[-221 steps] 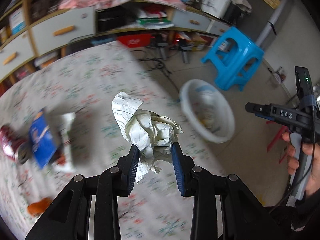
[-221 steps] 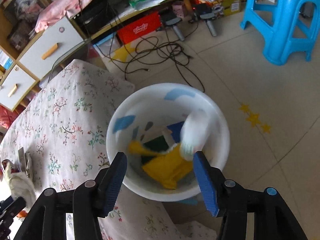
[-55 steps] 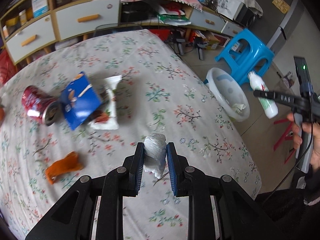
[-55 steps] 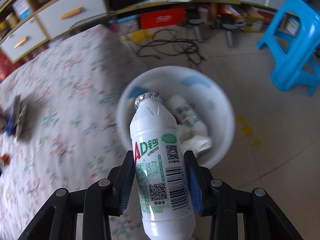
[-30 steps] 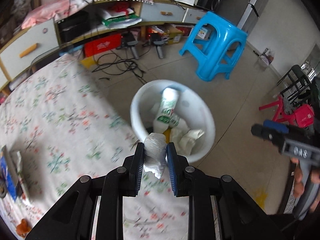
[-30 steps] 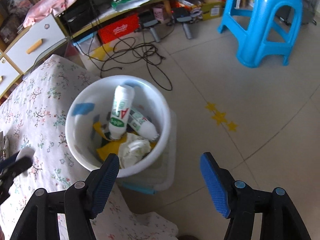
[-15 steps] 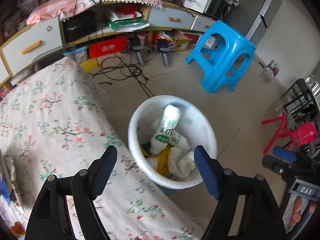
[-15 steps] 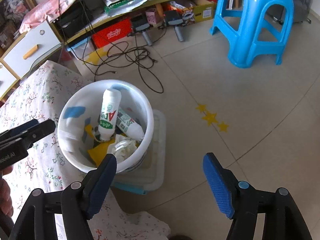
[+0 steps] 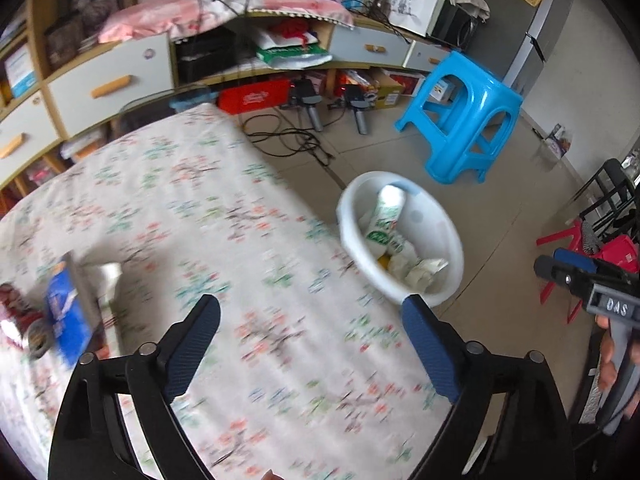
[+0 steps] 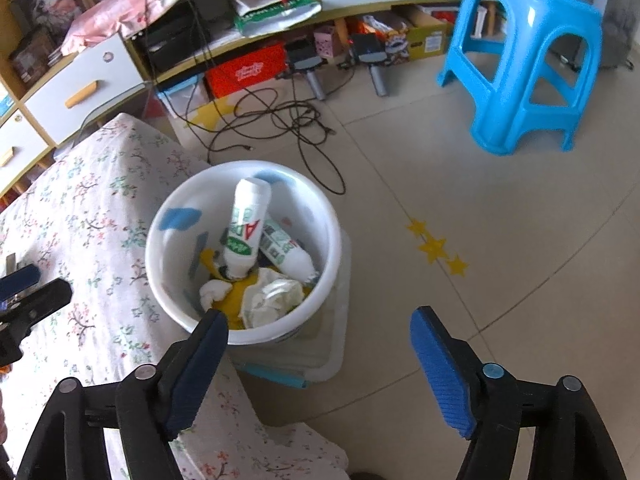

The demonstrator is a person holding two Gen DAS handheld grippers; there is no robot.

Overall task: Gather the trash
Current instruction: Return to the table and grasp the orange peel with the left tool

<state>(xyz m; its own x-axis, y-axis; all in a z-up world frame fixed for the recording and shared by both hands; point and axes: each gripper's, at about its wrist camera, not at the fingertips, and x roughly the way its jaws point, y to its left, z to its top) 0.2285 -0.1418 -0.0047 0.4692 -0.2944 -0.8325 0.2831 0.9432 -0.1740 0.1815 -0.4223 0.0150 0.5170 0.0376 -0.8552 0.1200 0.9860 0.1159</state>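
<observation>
Right now the left gripper (image 9: 310,340) has its jaws spread wide, having just been opening, with nothing between them; under them only the floral tablecloth (image 9: 192,208), badly motion-blurred. Past its right jaw tip sits the white bin (image 9: 448,236) on the floor, holding two white bottles (image 9: 382,220), crumpled paper (image 10: 272,296) and something yellow. Well left of the left jaw a blue packet (image 9: 66,316) and a red can (image 9: 16,312) lie on the cloth, both smeared and partly cut off at the edge. The right gripper (image 10: 318,330) is likewise spread and empty, jaws having been widening a little; bin just beyond its left jaw, bare tile floor between the jaws. Blue stool (image 10: 524,60) and tangled cables (image 10: 280,120) stand farther out, clear of both. A clear tray (image 10: 328,356) under the bin is mostly hidden. Hand (image 9: 608,360) on the right gripper's handle is cut off.
</observation>
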